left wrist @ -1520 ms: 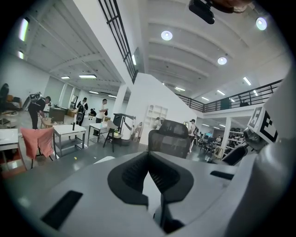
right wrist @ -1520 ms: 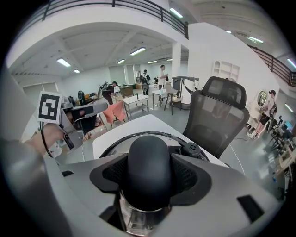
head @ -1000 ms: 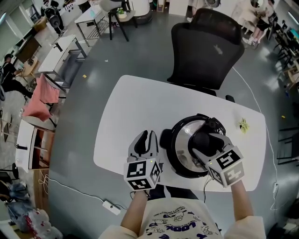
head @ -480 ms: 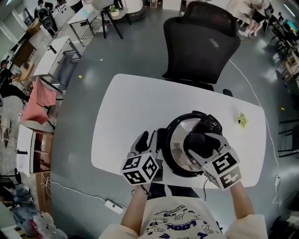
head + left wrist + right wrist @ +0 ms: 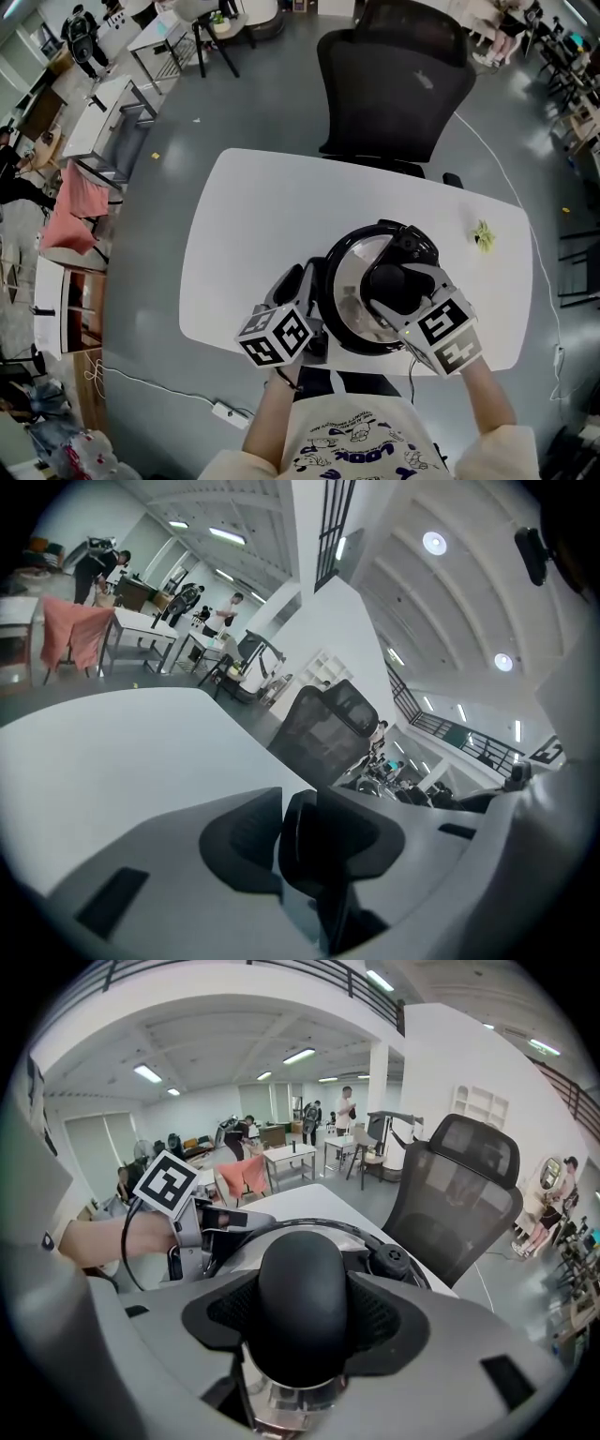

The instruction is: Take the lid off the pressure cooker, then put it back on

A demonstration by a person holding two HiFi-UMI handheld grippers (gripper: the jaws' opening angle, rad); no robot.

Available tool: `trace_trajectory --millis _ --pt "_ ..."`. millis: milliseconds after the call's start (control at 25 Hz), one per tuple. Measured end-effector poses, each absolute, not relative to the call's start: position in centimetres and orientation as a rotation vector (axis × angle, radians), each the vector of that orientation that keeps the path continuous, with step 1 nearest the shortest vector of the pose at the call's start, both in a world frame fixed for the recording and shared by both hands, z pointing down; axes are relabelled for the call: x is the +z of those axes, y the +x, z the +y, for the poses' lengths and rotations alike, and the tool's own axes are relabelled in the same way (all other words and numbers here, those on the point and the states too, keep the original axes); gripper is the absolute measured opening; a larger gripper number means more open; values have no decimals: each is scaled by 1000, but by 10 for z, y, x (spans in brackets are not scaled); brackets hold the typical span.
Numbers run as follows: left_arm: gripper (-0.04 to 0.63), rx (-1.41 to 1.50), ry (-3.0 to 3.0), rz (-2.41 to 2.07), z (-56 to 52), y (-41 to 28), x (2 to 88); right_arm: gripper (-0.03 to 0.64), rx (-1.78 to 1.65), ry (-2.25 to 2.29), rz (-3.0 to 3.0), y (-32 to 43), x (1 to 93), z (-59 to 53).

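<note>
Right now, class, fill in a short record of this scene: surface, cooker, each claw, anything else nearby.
Surface: white table
Pressure cooker: near the table's front edge, lid on
Right claw: shut on the lid's black knob
Left claw: closing on the cooker's side handle, which sits between its jaws
Anything else: small yellow-green scrap on the table; black office chair behind it

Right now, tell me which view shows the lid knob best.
Right gripper view: the black lid knob fills the centre, clamped between the right gripper's pads. Head view shows only its top, partly covered by that gripper. Left gripper view doesn't show it.
</note>
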State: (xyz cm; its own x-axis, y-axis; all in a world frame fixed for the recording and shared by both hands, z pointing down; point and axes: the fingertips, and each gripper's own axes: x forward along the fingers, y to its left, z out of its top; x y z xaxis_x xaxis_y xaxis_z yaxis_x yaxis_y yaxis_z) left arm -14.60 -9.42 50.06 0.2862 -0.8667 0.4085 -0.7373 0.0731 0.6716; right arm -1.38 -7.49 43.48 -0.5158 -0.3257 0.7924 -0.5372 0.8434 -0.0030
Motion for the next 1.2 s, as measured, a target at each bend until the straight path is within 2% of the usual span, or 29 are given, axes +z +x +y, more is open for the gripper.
trace_trajectory --millis 400,680,1200 --pt "123 -215 1670 -1467 -98 -143 503 295 380 558 -2074 -11 433 -75" --pt "146 -245 1625 -1463 -100 -143 504 295 383 571 -2081 -10 436 -78" --pt "120 -342 1575 -1417 -101 -143 504 296 360 539 -2095 -9 440 -78"
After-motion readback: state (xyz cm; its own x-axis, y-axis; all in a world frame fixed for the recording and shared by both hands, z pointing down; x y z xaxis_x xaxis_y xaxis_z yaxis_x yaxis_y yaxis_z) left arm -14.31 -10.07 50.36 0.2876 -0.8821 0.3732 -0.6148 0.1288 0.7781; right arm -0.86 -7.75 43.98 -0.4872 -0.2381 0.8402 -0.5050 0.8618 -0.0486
